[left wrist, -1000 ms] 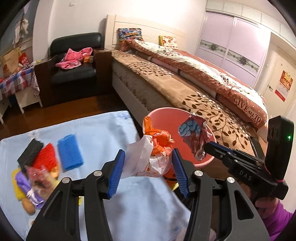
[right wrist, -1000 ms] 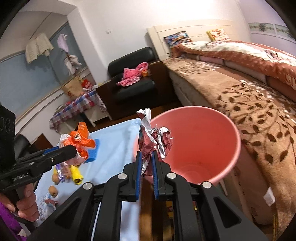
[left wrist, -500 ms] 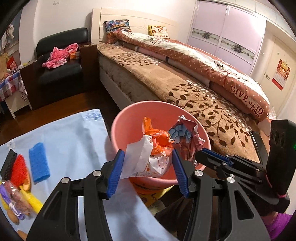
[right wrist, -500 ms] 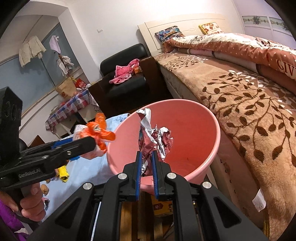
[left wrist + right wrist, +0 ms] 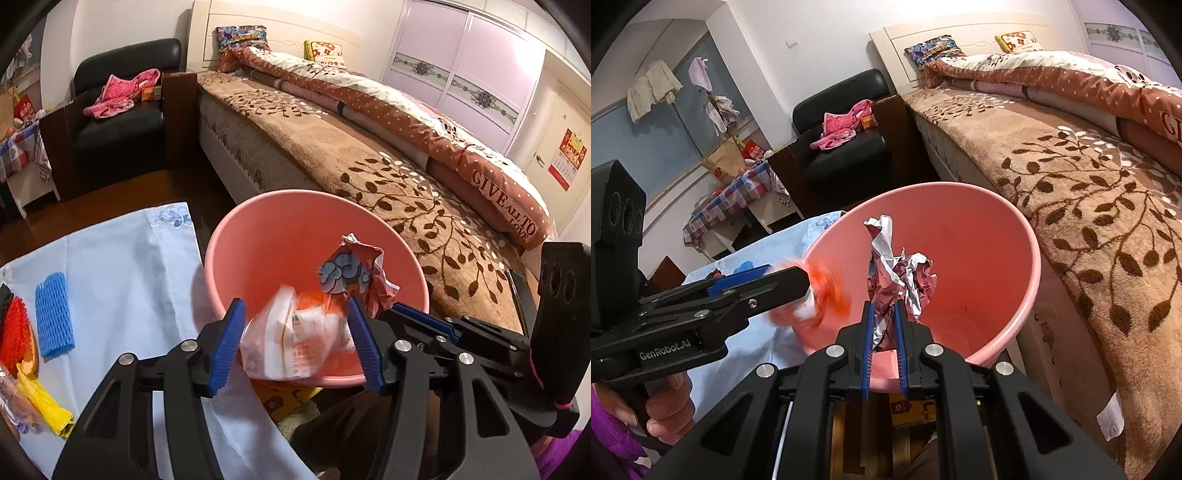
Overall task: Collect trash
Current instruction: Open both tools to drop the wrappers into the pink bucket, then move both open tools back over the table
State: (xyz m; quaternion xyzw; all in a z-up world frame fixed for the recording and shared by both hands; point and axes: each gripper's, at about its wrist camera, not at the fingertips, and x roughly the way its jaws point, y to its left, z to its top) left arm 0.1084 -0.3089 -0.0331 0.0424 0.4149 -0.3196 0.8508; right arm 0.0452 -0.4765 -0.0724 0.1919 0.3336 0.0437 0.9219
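Note:
A pink bucket [image 5: 258,236] stands between the table and the bed; it also shows in the right wrist view [image 5: 990,236]. My left gripper [image 5: 295,325] is open over the bucket's near rim. A white and orange plastic bag [image 5: 295,339] is blurred between its fingers, loose and dropping; it shows as an orange blur in the right wrist view [image 5: 823,291]. My right gripper [image 5: 884,314] is shut on a crumpled foil wrapper [image 5: 897,266] and holds it over the bucket mouth. The wrapper also shows in the left wrist view [image 5: 351,273].
A table with a light blue cloth [image 5: 118,266] lies left of the bucket, with blue [image 5: 53,317], red and black foam nets and a yellow bag [image 5: 40,402]. A bed with a brown blanket [image 5: 369,162] is right of the bucket. A black armchair [image 5: 122,114] stands behind.
Both grippers moved from over the table to over the bucket. The white and orange bag has slipped lower between my left fingers and is now blurred, falling. The right gripper still holds the wrapper.

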